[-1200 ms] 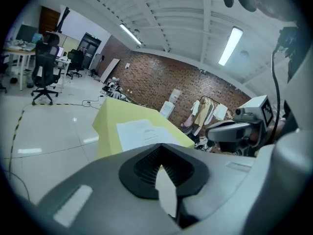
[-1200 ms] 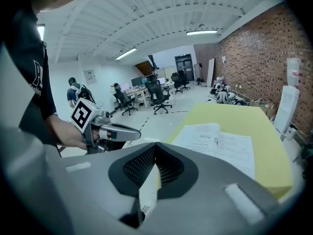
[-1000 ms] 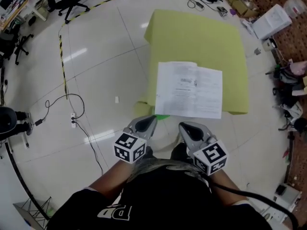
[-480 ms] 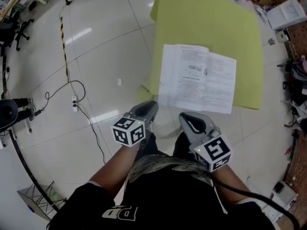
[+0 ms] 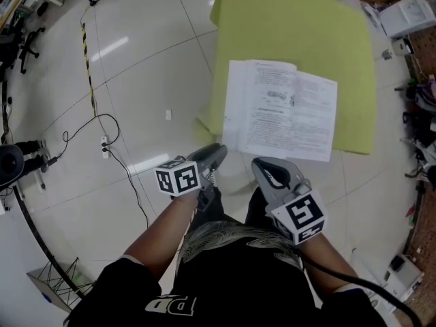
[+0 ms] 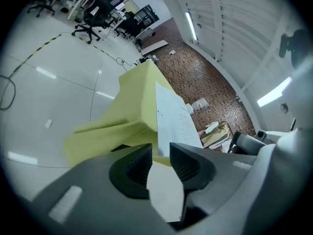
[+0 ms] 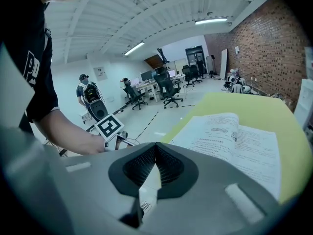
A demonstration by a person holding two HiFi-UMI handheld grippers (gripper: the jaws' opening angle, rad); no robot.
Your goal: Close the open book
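An open book (image 5: pixel 283 111) lies flat on a table under a yellow-green cloth (image 5: pixel 300 26), its white printed pages facing up near the table's front edge. Both grippers hover short of that edge, close to the person's body and clear of the book. My left gripper (image 5: pixel 210 157) is open by a narrow gap with nothing in it; in the left gripper view the book (image 6: pixel 173 121) and the cloth (image 6: pixel 139 89) show past the left gripper (image 6: pixel 161 153). My right gripper (image 5: pixel 267 171) is shut and empty. The right gripper view shows the book (image 7: pixel 234 143) just ahead of the right gripper (image 7: pixel 155 148).
A black cable (image 5: pixel 102 131) and a power strip (image 5: pixel 104 145) lie on the white tiled floor at left, with striped tape (image 5: pixel 86 46) beyond. Boxes and clutter (image 5: pixel 409 12) line the right side. Office chairs and a standing person (image 7: pixel 88 94) are far off.
The head view has shifted, so the book and table now sit lower and nearer in it. The left gripper has turned a little; both grippers stay near the body.
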